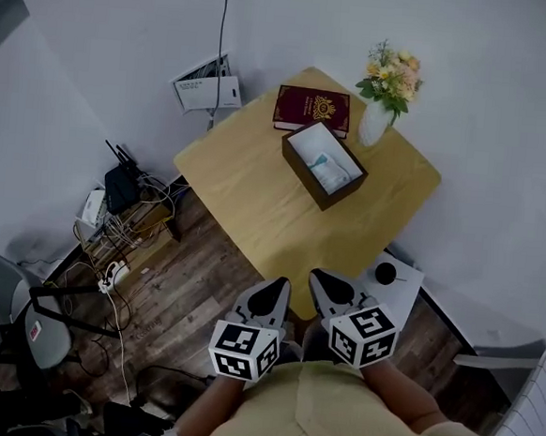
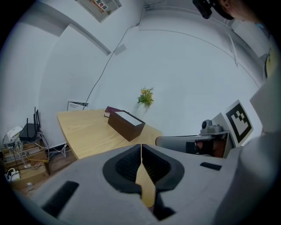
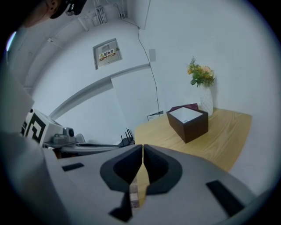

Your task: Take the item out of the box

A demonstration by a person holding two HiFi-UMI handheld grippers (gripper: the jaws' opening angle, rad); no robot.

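A dark brown open box (image 1: 323, 164) stands on the wooden table (image 1: 255, 202), with a pale item (image 1: 331, 173) lying on its white lining. The same box shows far off in the left gripper view (image 2: 126, 123) and the right gripper view (image 3: 188, 121). Both grippers hang side by side near the table's front edge, close to the person's body and well short of the box. My left gripper (image 1: 279, 283) is shut with nothing in it, its jaws meeting (image 2: 141, 146). My right gripper (image 1: 314, 277) is shut too and holds nothing (image 3: 142, 146).
A dark red book (image 1: 312, 109) lies behind the box, and a white vase of flowers (image 1: 379, 113) stands at the table's far right. Left of the table are a router and a tangle of cables (image 1: 123, 215). A grey chair (image 1: 16, 310) stands at lower left.
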